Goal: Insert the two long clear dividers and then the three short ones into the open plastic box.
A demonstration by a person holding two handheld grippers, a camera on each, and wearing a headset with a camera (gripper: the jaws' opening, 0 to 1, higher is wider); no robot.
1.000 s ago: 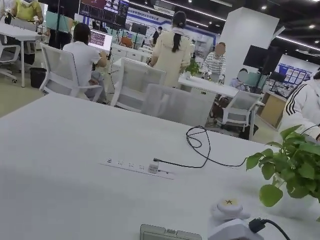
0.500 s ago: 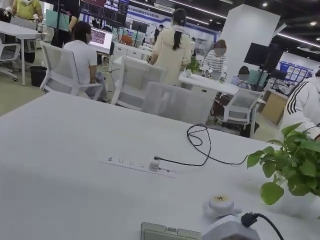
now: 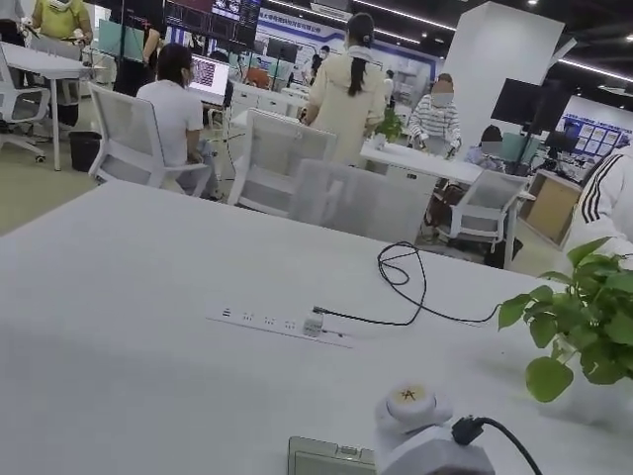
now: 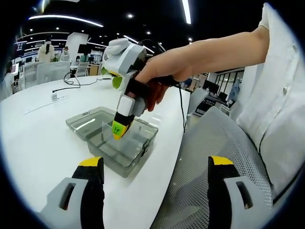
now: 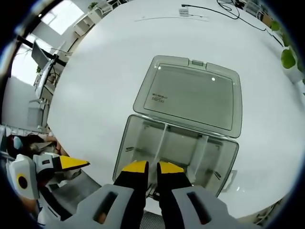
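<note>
Headset camera alone has shifted; power strip [image 3: 277, 325] unmoved on desk [image 5: 95, 71]. Right tongs [image 5: 153, 167], nearly closed, dip into open plastic box [image 5: 123, 148] at desk edge; grip on a divider indeterminable. Left tongs [image 4: 156, 162] released, 1 insertion apparently underway.

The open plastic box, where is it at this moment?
In the right gripper view the box lies on the white table near its edge, beneath the right gripper, its lid flat behind.
</note>
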